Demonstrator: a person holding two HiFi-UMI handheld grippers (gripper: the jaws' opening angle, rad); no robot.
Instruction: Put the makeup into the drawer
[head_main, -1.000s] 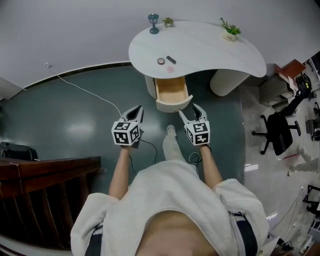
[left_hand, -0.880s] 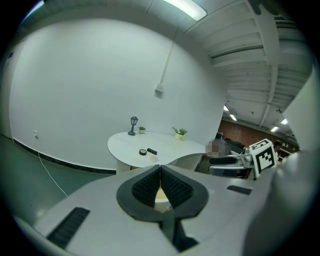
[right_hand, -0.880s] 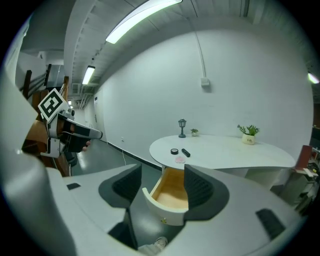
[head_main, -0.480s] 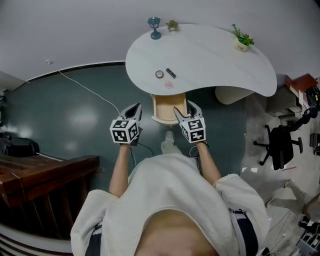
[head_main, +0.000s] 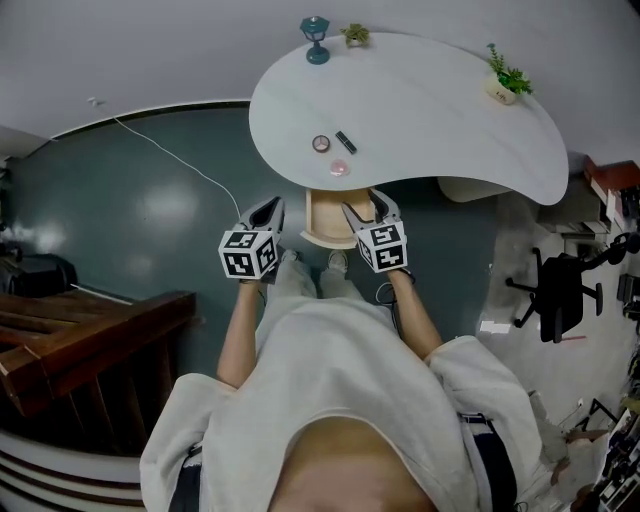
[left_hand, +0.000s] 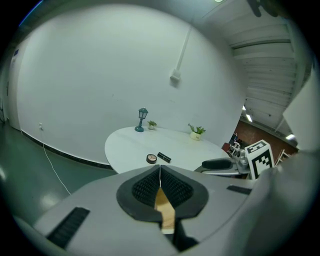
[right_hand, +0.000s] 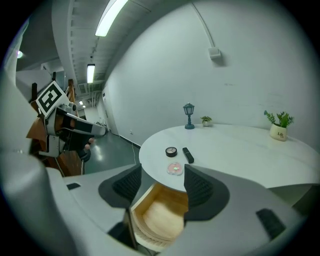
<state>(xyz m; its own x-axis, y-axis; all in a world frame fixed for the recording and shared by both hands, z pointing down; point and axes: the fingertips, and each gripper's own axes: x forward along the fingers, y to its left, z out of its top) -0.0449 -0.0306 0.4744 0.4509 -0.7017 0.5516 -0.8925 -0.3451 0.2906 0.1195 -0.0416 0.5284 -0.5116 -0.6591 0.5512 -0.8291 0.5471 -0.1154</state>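
Observation:
Three makeup pieces lie near the front edge of the white table (head_main: 440, 110): a round compact (head_main: 321, 143), a black stick (head_main: 346, 142) and a pink compact (head_main: 340, 167). Below them the wooden drawer (head_main: 322, 220) stands pulled out, and nothing shows inside it. My left gripper (head_main: 267, 207) hangs left of the drawer, jaws shut and empty (left_hand: 160, 172). My right gripper (head_main: 362, 207) is over the drawer's right side, open and empty (right_hand: 162, 175). The right gripper view looks into the drawer (right_hand: 160, 215), with the pink compact (right_hand: 175, 169), round compact (right_hand: 171, 151) and stick (right_hand: 188, 155) just beyond.
A small blue lamp (head_main: 316, 27) and two potted plants (head_main: 354, 34) (head_main: 507, 82) stand along the table's far edge. A cable (head_main: 170, 170) runs across the dark floor. Wooden furniture (head_main: 80, 340) is at the left, an office chair (head_main: 560, 290) at the right.
The person has stepped toward the table. Both grippers have come forward to the open drawer, and the table now sits closer in the head view.

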